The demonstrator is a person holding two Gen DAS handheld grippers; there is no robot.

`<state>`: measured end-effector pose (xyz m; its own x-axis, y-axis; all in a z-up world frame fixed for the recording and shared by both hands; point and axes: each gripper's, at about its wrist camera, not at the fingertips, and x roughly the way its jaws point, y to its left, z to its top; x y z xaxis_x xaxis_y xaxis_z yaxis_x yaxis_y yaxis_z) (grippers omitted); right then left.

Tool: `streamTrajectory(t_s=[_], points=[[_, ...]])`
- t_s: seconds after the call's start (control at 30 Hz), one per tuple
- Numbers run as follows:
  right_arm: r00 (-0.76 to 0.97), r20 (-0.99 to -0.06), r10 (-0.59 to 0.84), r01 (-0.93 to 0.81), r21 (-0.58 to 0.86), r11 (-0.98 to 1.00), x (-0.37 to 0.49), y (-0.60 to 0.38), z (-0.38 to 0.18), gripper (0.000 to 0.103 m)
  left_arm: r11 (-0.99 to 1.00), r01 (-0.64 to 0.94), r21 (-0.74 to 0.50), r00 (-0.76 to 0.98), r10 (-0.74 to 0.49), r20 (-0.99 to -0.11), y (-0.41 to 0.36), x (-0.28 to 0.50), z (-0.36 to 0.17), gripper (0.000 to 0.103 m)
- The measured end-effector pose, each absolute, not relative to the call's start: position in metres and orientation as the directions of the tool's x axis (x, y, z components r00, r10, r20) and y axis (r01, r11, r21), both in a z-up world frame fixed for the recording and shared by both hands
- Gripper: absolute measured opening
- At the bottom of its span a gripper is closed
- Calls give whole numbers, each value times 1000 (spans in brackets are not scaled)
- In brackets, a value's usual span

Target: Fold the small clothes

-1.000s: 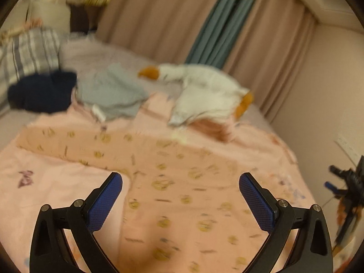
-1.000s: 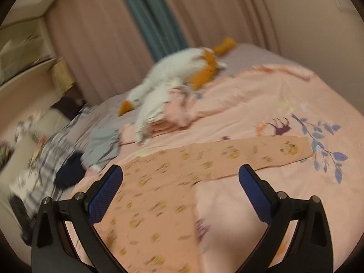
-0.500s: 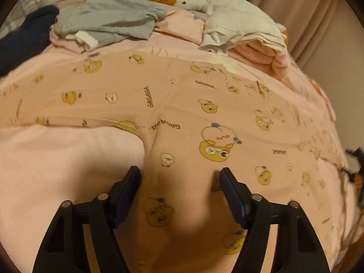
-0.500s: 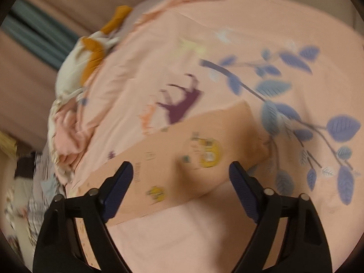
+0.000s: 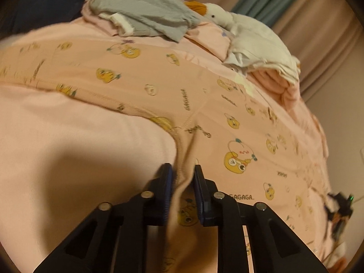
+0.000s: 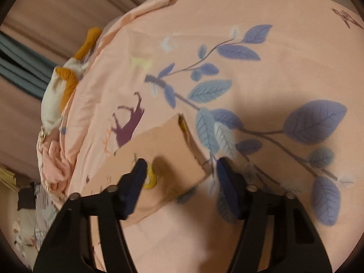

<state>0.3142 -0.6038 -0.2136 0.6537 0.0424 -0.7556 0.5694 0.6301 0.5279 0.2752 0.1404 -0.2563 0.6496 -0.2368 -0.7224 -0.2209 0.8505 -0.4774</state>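
Note:
A small peach garment (image 5: 204, 104) printed with yellow cartoon faces lies spread flat on the pink bedsheet (image 5: 68, 136). My left gripper (image 5: 183, 170) is shut on a pinched ridge of this garment at the armpit seam, where sleeve meets body. In the right wrist view, the garment's sleeve end (image 6: 163, 159) lies on the sheet with its cuff slightly lifted. My right gripper (image 6: 179, 166) is open, low over the sleeve end, with the cuff between its fingers.
A grey garment (image 5: 145, 16), a dark navy one (image 5: 50, 2) and a white goose plush (image 5: 245, 31) on folded pink cloth (image 5: 277, 86) lie at the bed's far side. Curtains (image 5: 318, 11) hang behind. The sheet shows blue leaf prints (image 6: 314, 120).
Both grippers dropped down to the garment. The left gripper closed and pinched the fabric at the armpit seam. The right gripper narrowed and moved closer over the sleeve end.

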Motion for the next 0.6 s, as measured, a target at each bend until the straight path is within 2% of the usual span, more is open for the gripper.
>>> streamTrajectory(t_s=[0.07,0.13,0.2,0.3,0.37,0.43,0.6], points=[[651,-759,7,584,507,634,316,-603,-214,19,841,-231,-489,651,-240,-720,142,276,-258,14],[640,-768,-30,620,493,610,315,-606,-214,10,847,-233,-478,649,-231,-725,142,276,-257,14],[657,-754,-23,609,512,605,315,-607,-206,7,863,-233,-449,646,-208,-735,137,278,-255,14],[646,-759,-84,580,416,701,326,-587,-173,6,877,-232,-420,643,-186,-743,134,279,-254,14],[667,-741,-73,504,377,777,337,-557,-146,6,870,-229,-436,648,-198,-736,137,278,-256,13],[700,-713,-41,418,362,833,348,-514,-119,6,847,-224,-481,657,-233,-716,143,277,-259,13],[731,-663,162,134,372,919,383,-354,-79,6,798,-218,-563,670,-297,-680,153,276,-266,13]])
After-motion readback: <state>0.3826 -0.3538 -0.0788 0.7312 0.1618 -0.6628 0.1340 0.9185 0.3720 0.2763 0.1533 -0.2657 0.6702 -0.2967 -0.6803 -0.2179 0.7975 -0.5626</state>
